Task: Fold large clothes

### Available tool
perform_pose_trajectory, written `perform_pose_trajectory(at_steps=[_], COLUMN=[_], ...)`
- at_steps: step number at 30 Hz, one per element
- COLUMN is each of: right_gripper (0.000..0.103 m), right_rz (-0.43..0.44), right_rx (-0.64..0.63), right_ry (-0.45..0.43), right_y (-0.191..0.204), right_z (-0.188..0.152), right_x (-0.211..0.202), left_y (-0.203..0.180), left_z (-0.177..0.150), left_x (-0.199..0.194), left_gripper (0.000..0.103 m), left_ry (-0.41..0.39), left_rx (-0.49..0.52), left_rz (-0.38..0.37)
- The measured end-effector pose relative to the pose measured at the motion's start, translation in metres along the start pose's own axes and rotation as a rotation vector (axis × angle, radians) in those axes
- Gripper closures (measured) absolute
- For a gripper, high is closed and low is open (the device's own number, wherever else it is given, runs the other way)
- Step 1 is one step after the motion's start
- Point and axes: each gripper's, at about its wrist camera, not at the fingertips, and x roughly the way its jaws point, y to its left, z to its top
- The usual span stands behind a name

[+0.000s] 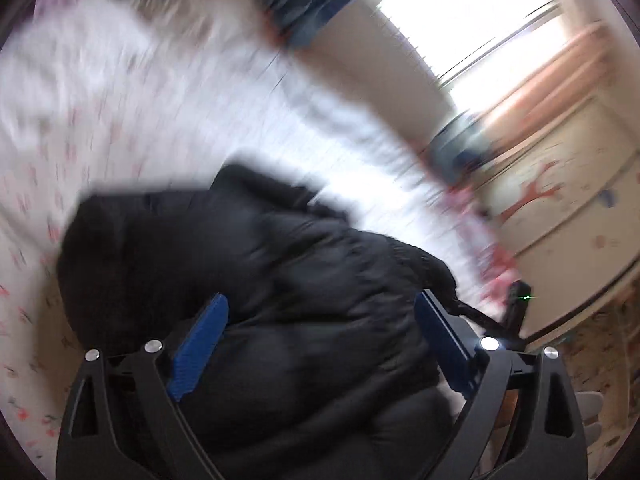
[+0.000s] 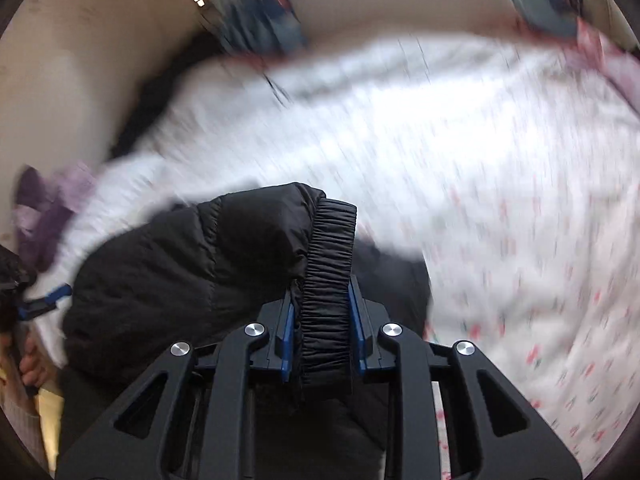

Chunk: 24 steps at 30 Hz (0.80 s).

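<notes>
A black puffer jacket (image 1: 260, 264) lies bunched on a bed with a white floral sheet (image 1: 80, 128). My left gripper (image 1: 322, 320) hovers over it, jaws wide open, blue pads (image 1: 200, 352) either side of the padded fabric without pressing it. In the right wrist view the same black jacket (image 2: 180, 256) hangs from my right gripper (image 2: 324, 320), which is shut on its ribbed elastic cuff (image 2: 330, 264). The cuff stands upright between the blue pads (image 2: 356, 320). Both views are blurred.
The white sheet (image 2: 460, 152) spreads over the bed. A purple cloth (image 2: 44, 208) lies at its left edge. Blue clothing (image 1: 304, 8) hangs by a beige wall. A bright window (image 1: 460, 20) and a cream cabinet (image 1: 560, 208) stand on the right. A person's hand (image 2: 28, 360) shows low left.
</notes>
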Motion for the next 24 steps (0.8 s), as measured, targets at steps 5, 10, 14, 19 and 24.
perform_pose_trajectory(at_steps=[5,10,14,19,24], right_gripper=[0.068,0.044,0.043,0.043,0.012], right_rz=[0.077,0.037,0.061,0.083,0.242], right_rx=[0.076,-0.034,-0.121,0.068,0.011], right_ry=[0.031,-0.233,-0.071,0.115,0.026], right_y=[-0.021,0.017,0.062,0.022,0.012], right_z=[-0.027,0.012,0.032,0.013,-0.027], right_x=[-0.001,-0.063,0.001,0.06,-0.048], left_y=[0.015,-0.011,0.001,0.007,0.026], left_z=[-0.016,-0.002,-0.002,-0.005,-0.032], left_x=[0.019,-0.006,0.027,0.025,-0.082], left_gripper=[0.013,0.008,0.008,0.008,0.008], left_ry=[0.04,-0.057,-0.004,0.027,-0.023], left_rx=[-0.042,0.025,-0.016,-0.048,0.009], left_rz=[0.04,0.009,0.043,0.039,-0.028])
